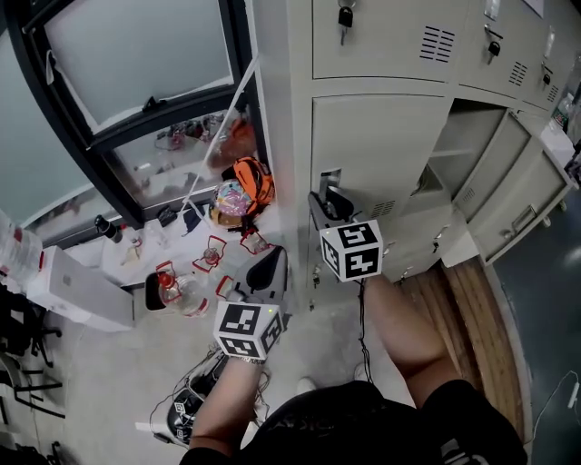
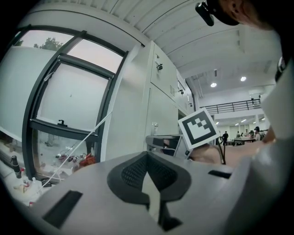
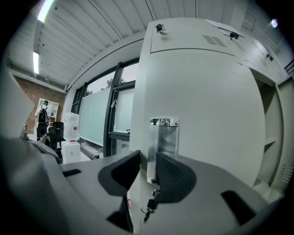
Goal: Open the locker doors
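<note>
The grey locker bank (image 1: 390, 136) stands in front of me. Its middle left door (image 3: 206, 101) is closed and carries a chrome pull handle (image 3: 164, 137) near its left edge, with a key (image 3: 149, 209) hanging below. My right gripper (image 1: 329, 202) (image 3: 148, 160) is at that handle. The handle sits between the jaws, with a thin strip of door still showing beside the left pad. My left gripper (image 1: 270, 259) (image 2: 148, 153) hangs lower left, away from the lockers, its pads together on nothing. The neighbouring locker (image 1: 463, 145) stands with its door open.
A window (image 1: 136, 64) is left of the lockers. Below it the floor holds an orange bag (image 1: 252, 180), a clear water jug (image 1: 186, 292), small bottles and a white box (image 1: 77, 291). Upper locker doors carry keys (image 1: 345, 16). Cables lie by my feet.
</note>
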`<state>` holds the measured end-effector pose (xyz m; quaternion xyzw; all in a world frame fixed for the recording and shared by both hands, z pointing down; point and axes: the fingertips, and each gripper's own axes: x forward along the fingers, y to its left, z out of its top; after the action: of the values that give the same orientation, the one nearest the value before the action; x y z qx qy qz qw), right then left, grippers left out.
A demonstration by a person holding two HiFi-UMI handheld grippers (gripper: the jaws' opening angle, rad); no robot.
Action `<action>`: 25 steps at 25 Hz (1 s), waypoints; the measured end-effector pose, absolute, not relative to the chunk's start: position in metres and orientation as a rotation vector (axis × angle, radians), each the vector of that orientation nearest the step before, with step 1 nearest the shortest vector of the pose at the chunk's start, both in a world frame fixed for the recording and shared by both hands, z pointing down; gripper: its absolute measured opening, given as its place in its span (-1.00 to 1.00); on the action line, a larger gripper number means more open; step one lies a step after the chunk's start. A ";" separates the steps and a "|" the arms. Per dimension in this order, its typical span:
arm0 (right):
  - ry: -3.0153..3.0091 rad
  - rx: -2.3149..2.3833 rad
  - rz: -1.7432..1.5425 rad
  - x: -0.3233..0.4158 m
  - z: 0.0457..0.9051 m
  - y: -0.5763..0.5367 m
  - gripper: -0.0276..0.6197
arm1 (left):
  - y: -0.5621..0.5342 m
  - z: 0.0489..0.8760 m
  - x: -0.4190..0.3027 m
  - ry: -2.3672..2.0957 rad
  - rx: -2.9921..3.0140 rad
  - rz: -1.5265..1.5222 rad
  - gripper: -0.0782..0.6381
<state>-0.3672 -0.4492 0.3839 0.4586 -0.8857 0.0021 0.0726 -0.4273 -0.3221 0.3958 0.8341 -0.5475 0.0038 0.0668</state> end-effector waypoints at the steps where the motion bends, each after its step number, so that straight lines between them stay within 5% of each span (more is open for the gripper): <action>1: -2.657 1.384 0.006 -0.366 0.384 -0.447 -0.59 | -0.321 0.396 -0.427 -1.643 2.520 0.010 -0.79; 25: -2.777 1.179 0.019 -0.309 0.384 -0.361 -0.58 | -0.278 0.395 -0.360 -1.570 2.572 0.025 -0.79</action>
<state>-0.3089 -0.3607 0.3839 0.3902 -0.9186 0.0062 0.0623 -0.3597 -0.2779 0.3947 0.8518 -0.5199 0.0082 0.0641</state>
